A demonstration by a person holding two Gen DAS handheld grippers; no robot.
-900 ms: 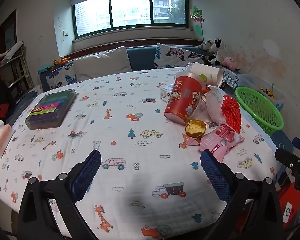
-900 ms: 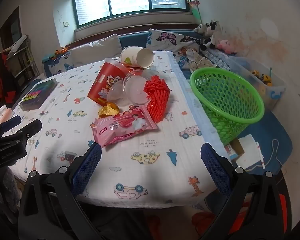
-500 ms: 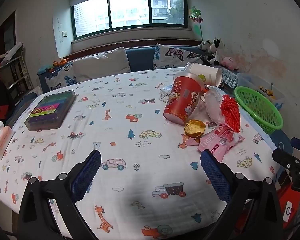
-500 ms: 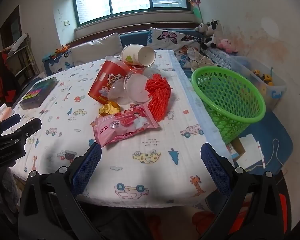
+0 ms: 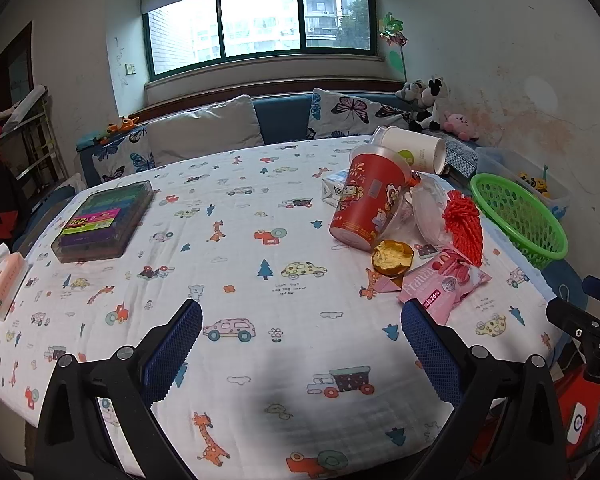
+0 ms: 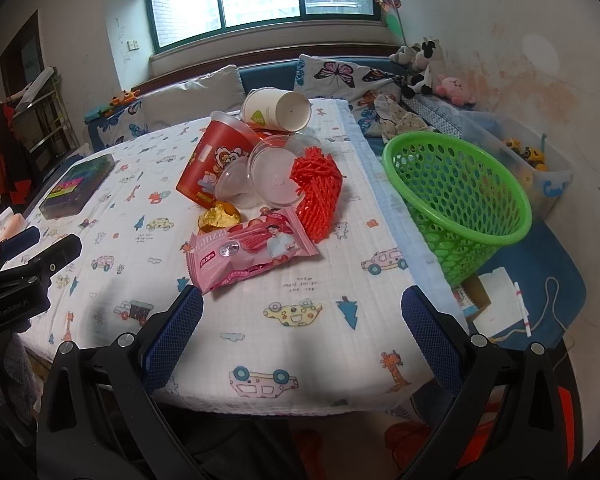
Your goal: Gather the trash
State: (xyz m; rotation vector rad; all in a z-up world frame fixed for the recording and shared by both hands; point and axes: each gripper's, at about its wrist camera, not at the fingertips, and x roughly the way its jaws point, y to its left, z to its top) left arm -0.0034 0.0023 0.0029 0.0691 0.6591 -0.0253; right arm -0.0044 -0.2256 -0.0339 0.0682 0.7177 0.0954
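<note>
- The worktop [image 5: 260, 208], under a white cloth printed with cars, trees and giraffes, fills both views; the trash sits heaped near its right edge.
- A green basket [image 6: 460, 196] of perforated plastic stands tilted just past that edge, beside the heap and apart from it, its mouth open toward the camera.
- A dark case of coloured items [image 5: 104, 220] lies flat on the far left of the worktop, well apart from the trash.
- The left tool [image 5: 302, 344] hangs over the near part of the cloth, its blue pads spread fully wide with only bare cloth between them.
- The right tool [image 6: 302, 332] is likewise spread to its widest, holding nothing, over the near edge, with the pink wrapper just beyond its left pad.
- A red paper cup [image 6: 212, 164] lies tipped over in the heap, with a white paper cup [image 6: 278, 110] on its side behind it.
- A clear plastic cup [image 6: 274, 176] leans against the red cup.
- A red foam net [image 6: 318, 192] lies touching the clear cup.
- A pink wrapper [image 6: 252, 248] lies flat, nearest the tools.
- A crumpled gold foil [image 6: 218, 216] sits between the red cup and the wrapper.
</note>
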